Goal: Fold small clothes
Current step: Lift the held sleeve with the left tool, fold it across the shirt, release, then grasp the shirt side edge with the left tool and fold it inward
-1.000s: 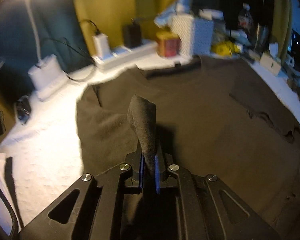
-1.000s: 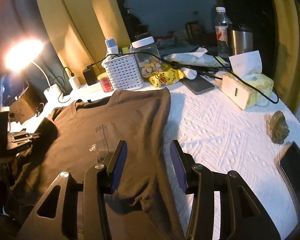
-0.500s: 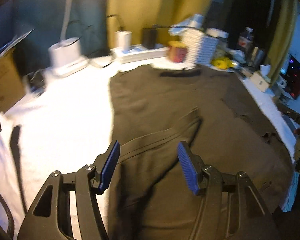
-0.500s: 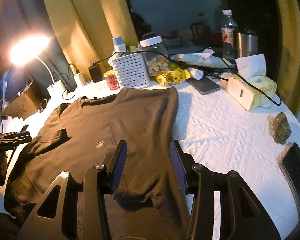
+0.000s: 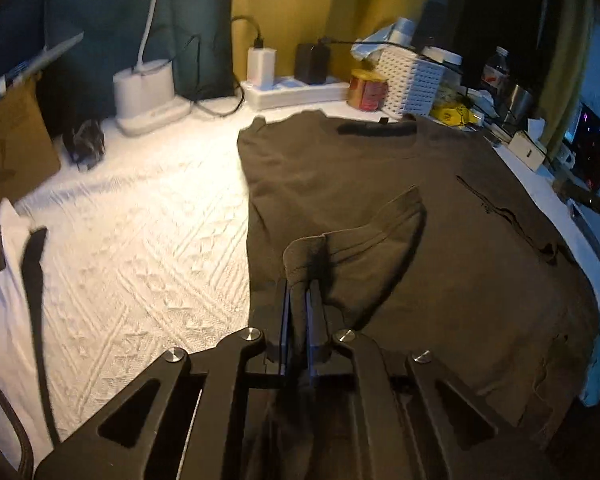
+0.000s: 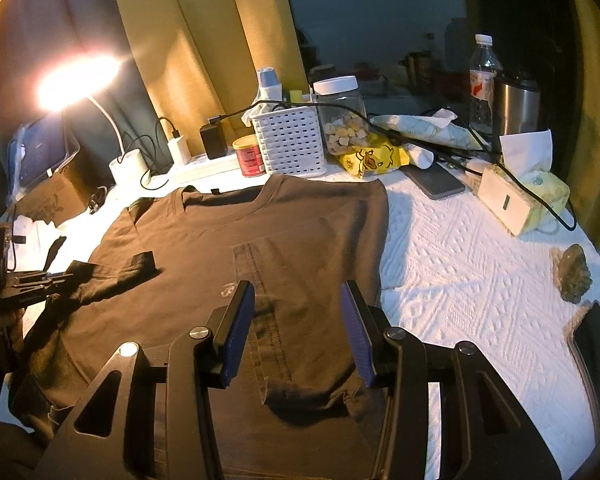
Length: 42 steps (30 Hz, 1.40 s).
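A white embossed tablecloth covers the table, and most of its near half lies under a dark brown T-shirt spread flat with its collar toward the clutter at the back. The right-wrist view shows the shirt's right side folded inward over the body, with a straight stitched hem running down the middle; the left-wrist view shows that same folded edge only as a thin dark ridge far to the right. The left gripper has its jaws clamped together on a bunch of the shirt's left sleeve fabric, which stands up in a small hump above the blue pads; from the right-wrist view it appears at the far left, side-on, with the sleeve cuff draped toward the shirt's chest. The right gripper hovers over the folded right edge with its jaws wide apart, holding nothing. Only the right-wrist view shows the lit desk lamp, the tissue box and the water bottle. Both views catch the white perforated basket, the red can beside it, and the power strip with chargers plugged in.
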### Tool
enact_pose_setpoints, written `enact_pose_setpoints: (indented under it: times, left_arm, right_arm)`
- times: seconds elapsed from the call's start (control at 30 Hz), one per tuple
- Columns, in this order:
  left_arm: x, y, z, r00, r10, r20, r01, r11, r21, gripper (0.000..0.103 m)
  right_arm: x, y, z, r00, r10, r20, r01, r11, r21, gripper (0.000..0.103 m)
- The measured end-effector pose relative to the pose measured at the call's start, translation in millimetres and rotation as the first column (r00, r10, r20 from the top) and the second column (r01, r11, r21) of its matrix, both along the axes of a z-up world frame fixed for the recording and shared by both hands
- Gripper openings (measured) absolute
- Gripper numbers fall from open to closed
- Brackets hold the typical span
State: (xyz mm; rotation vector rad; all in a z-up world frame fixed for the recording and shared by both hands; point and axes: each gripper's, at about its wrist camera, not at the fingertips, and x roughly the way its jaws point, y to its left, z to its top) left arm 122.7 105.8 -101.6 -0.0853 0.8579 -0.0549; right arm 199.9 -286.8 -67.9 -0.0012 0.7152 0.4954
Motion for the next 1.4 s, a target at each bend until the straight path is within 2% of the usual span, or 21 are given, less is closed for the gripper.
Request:
enact_pose_setpoints:
  times: [0.1,0.17,0.3,0.4,0.43,0.53,0.63,0.8,0.87,0.93,1.0,1.1,1.2,1.23,1.3,1.33,1.4]
  left_arm:
    - [-5,-10,8,0.999,-0.024,0.029,0.023,0.999,0.032,0.005]
    - [-6,-19,9,0.998,-0.063,0.028,0.062,0.998,0.028,0.005]
    - [-13,-46,7,0.983,-0.18,0.021,0.18,0.984,0.014,0.005]
    - [-14,-65,-1,0.965,-0.26,-0.037,0.261,0.965,0.027,0.006]
    - [-11,-72,-8,0.953,-0.289,-0.089,0.293,0.956,0.035,0.007]
    - [-9,-87,-18,0.933,-0.321,-0.162,0.341,0.934,0.11,0.007]
    - [-4,-89,-9,0.927,-0.343,-0.15,0.357,0.931,0.08,0.007]
    - [14,-91,19,0.933,-0.355,-0.055,0.357,0.933,0.048,0.007]
    - [28,-91,18,0.938,-0.343,-0.049,0.345,0.937,0.051,0.013]
    - [38,-91,12,0.943,-0.328,-0.051,0.33,0.942,0.051,0.042]
    - [50,-93,4,0.952,-0.3,-0.066,0.304,0.951,0.058,0.053]
    - [59,-96,-3,0.956,-0.28,-0.085,0.288,0.952,0.103,0.053]
    - [65,-99,-12,0.937,-0.331,-0.108,0.338,0.94,0.052,0.052]
    - [65,-102,-16,0.929,-0.348,-0.123,0.356,0.933,0.05,0.048]
    - [65,-107,-21,0.92,-0.367,-0.14,0.377,0.924,0.061,0.025]
    - [64,-108,-19,0.921,-0.37,-0.124,0.378,0.924,0.049,0.024]
    - [60,-111,-15,0.904,-0.412,-0.112,0.41,0.911,-0.036,0.024]
  right_arm:
    - [-1,2,1,1.0,0.003,-0.002,-0.003,1.0,-0.001,0.047]
    - [-2,2,1,1.0,0.009,-0.001,-0.009,1.0,-0.001,0.047]
    - [-4,0,1,1.0,0.008,0.0,-0.008,1.0,0.002,0.047]
    - [-4,-4,-1,1.0,0.003,-0.005,-0.003,1.0,0.006,0.047]
    - [-4,-6,-3,1.0,0.0,-0.008,0.0,1.0,0.008,0.047]
    - [-4,-10,-9,1.0,-0.007,-0.025,0.007,1.0,0.013,0.047]
    - [-3,-12,-19,0.999,0.001,-0.051,-0.001,1.0,0.011,0.047]
    - [-1,-12,-32,0.995,0.021,-0.092,-0.02,1.0,0.011,0.047]
    - [0,-11,-34,0.995,0.028,-0.096,-0.027,1.0,0.011,0.047]
    - [1,-10,-35,0.995,0.031,-0.097,-0.031,0.999,0.011,0.047]
    - [1,-9,-35,0.995,0.033,-0.096,-0.032,0.999,0.01,0.047]
    - [3,-9,-35,0.995,0.031,-0.095,-0.03,1.0,0.004,0.047]
    - [5,-11,-37,0.995,0.023,-0.099,-0.023,1.0,0.001,0.047]
    - [6,-11,-38,0.995,0.02,-0.101,-0.02,1.0,0.001,0.047]
    - [7,-12,-39,0.994,0.015,-0.105,-0.015,1.0,0.001,0.047]
    - [8,-11,-39,0.994,0.015,-0.106,-0.015,1.0,-0.001,0.047]
    - [9,-10,-39,0.994,0.019,-0.106,-0.02,1.0,-0.005,0.047]
